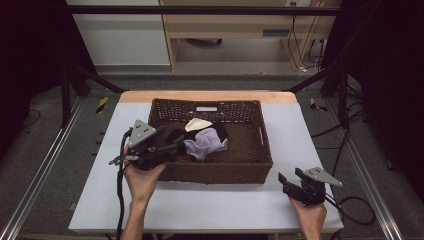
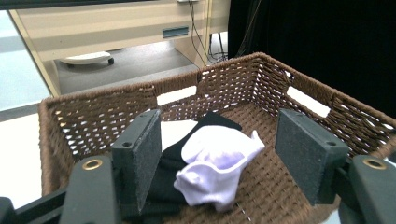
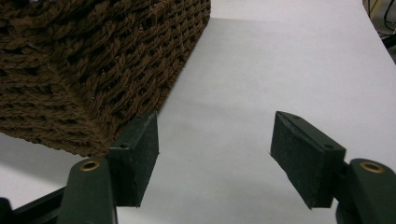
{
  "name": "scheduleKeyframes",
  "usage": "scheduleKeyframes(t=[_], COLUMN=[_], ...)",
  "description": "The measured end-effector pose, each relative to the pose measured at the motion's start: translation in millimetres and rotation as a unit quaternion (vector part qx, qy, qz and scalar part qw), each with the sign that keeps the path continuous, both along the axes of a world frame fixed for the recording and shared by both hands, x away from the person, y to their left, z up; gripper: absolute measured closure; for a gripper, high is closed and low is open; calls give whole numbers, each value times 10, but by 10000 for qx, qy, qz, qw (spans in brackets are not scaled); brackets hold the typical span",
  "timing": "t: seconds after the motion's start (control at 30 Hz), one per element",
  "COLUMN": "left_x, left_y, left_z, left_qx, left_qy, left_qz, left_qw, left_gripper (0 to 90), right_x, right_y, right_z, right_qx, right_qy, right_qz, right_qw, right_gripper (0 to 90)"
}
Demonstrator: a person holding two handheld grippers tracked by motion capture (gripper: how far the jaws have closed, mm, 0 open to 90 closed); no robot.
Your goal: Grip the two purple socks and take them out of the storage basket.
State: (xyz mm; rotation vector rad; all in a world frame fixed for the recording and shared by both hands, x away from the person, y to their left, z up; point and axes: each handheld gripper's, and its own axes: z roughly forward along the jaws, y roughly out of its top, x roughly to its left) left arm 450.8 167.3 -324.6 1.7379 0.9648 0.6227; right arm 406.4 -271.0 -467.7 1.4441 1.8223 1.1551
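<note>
A brown woven basket (image 1: 265, 145) stands in the middle of the light table (image 1: 210, 205). Inside it lie a crumpled white sock (image 1: 206, 142), a black cloth (image 1: 220, 131) and a cream piece (image 1: 197, 124). My left gripper (image 1: 175, 142) hovers over the basket's left wall, pointing in at the pile. In the left gripper view its jaws (image 2: 222, 126) stand open, the white sock (image 2: 215, 158) and black cloth (image 2: 170, 156) lying beyond and below them, untouched. My right gripper (image 1: 290, 176) is open and low over the table, beside the basket's near right corner (image 3: 93, 84), nothing between its jaws (image 3: 215, 130).
The basket's walls (image 2: 93, 121) are tall with handle slots in them. Bare table lies in front of the basket and on its right (image 3: 280, 60). Black frame bars and cables (image 1: 350, 205) surround the table; a wooden cabinet (image 1: 225, 25) stands behind.
</note>
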Motion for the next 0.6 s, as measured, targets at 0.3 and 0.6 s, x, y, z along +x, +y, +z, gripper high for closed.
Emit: scheduleKeyframes(t=[0.3,0.6], left_x=[278,531], left_y=[-224,-456], left_z=[-58,-200], left_qx=[88,279], left_qy=[59,277], left_qz=[-276,-461], left_qw=[9996,9982], left_gripper=[351,356], right_x=[6,10], right_y=[-6,-10], right_z=[-2,0], right_qx=[-45,-62], right_qy=[6,30], right_qz=[17,11], right_qw=[10000,10000], right_gripper=[335,359])
